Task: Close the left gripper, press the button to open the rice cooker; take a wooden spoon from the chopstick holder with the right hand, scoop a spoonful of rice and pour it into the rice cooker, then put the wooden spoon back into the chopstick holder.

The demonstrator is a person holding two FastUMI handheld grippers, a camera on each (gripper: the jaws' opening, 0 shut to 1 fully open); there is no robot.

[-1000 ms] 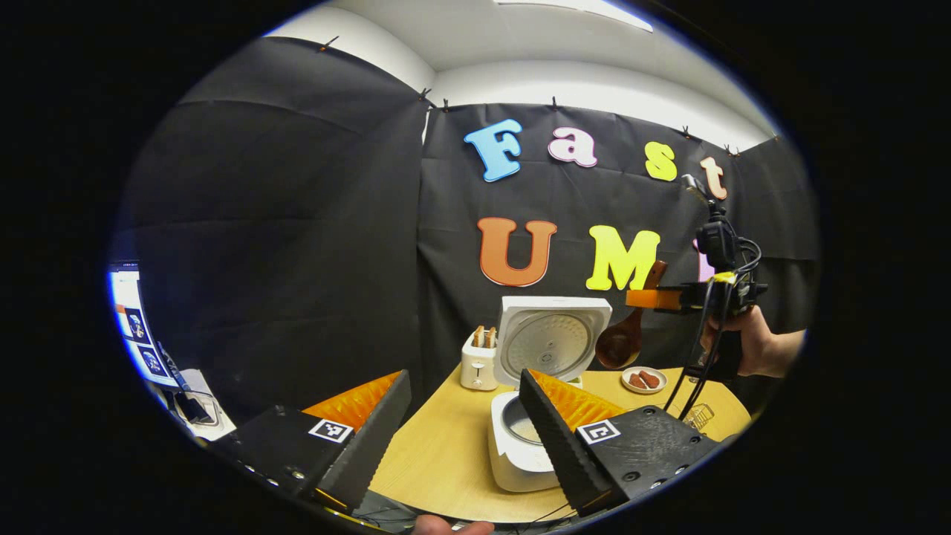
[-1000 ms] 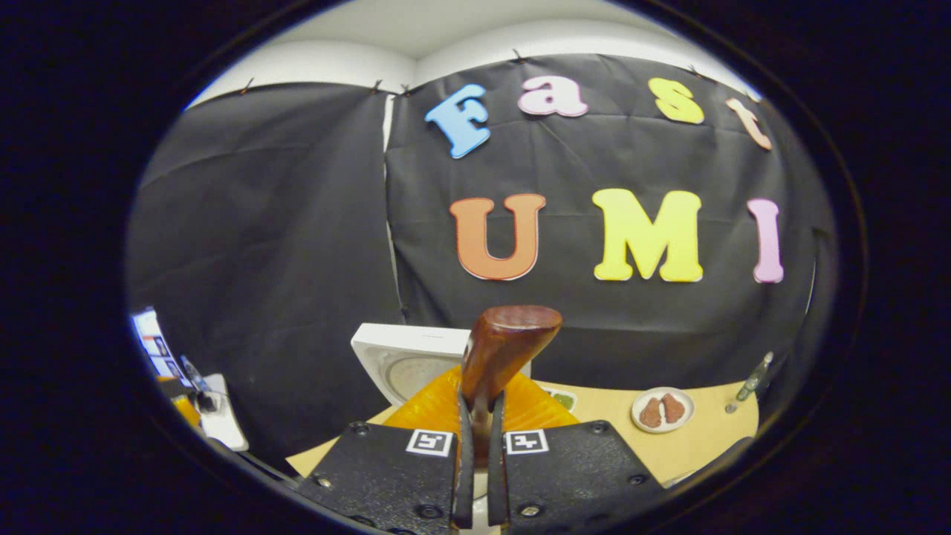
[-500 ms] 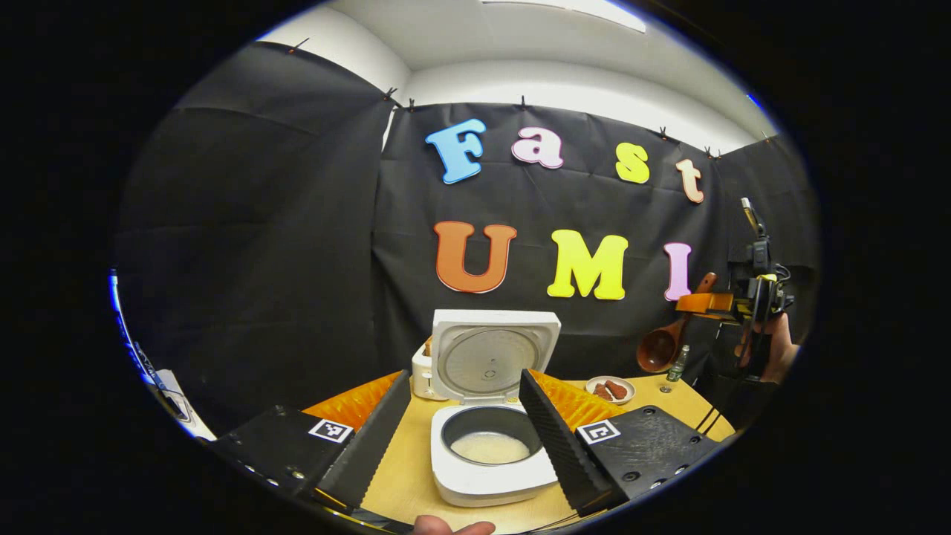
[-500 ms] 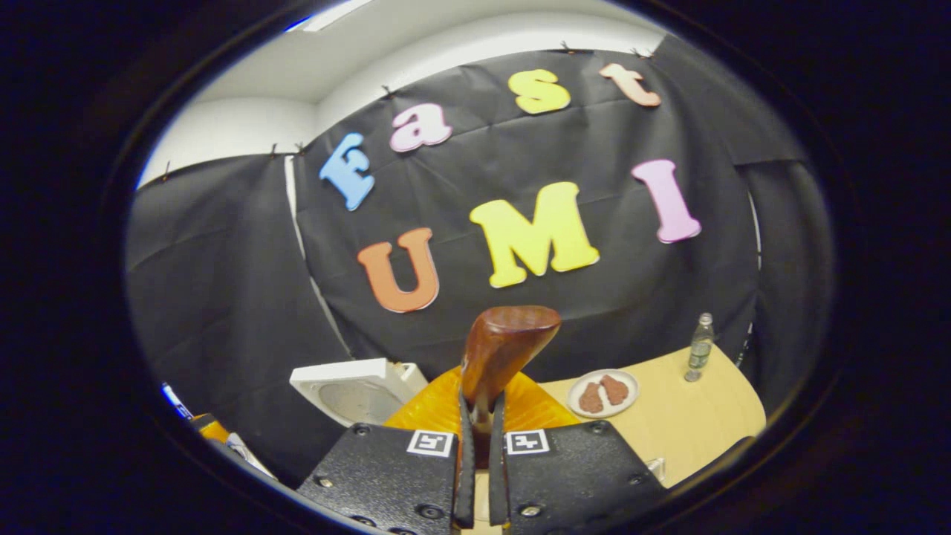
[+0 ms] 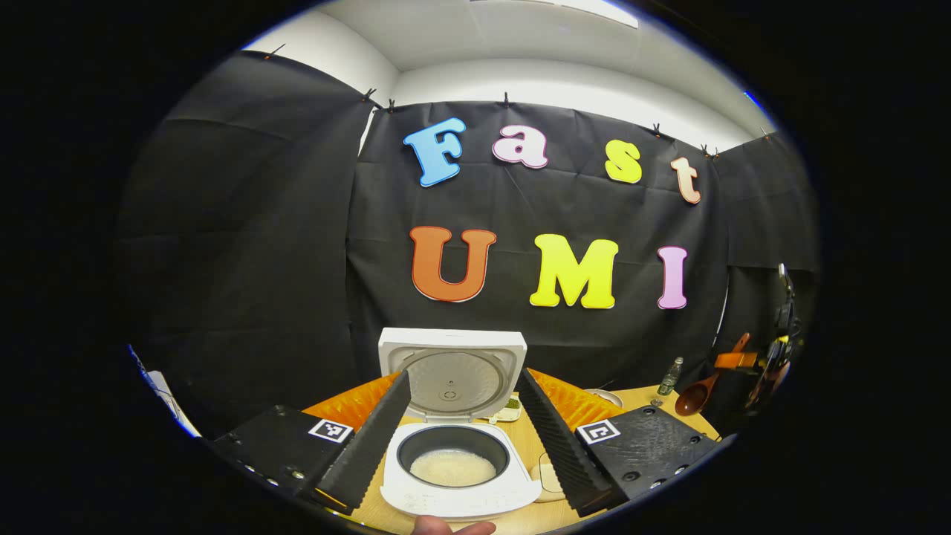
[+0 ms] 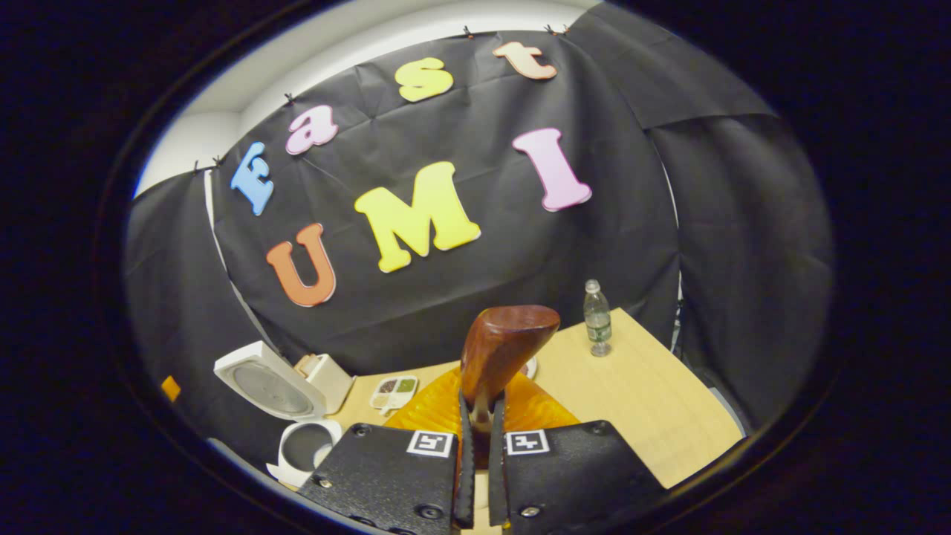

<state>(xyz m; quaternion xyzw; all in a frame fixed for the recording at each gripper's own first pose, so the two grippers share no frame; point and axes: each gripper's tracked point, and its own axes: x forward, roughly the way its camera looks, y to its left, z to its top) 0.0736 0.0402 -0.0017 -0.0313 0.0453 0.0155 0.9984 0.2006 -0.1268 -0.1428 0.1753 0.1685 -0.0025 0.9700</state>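
Black cloth walls enclose a pale wooden desk [image 5: 535, 446] in the left gripper view. Item: white square rice cooker [image 5: 461, 490] with lid raised upright and a shallow layer of white rice in its dark inner pot [image 5: 452, 467], standing on the desk directly ahead. Left hand-held gripper [image 5: 464, 435]: fingers spread wide to either side of the cooker, holding and touching nothing. Far right, small: right hand-held gripper [image 5: 732, 362] carrying a dark brown wooden spoon [image 5: 695, 400], bowl hanging low, well apart from the cooker; a clear plastic bottle [image 5: 669, 376] stands on the desk near it. Right gripper view, same desk [image 6: 654, 416]: the right hand-held gripper [image 6: 478, 438] is narrowed to a slit, both fingers pressing the spoon's [image 6: 501, 349] handle, the bowl rising just ahead. Cooker [image 6: 286, 416] sits low at left, bottle [image 6: 596, 318] upright toward the far edge. Handling, judged: the spoon is light, rigid and smooth-finished, so it may pivot in the grip; the hold is best kept on the handle, clear of the bowl. Chopstick holder location cannot be told.
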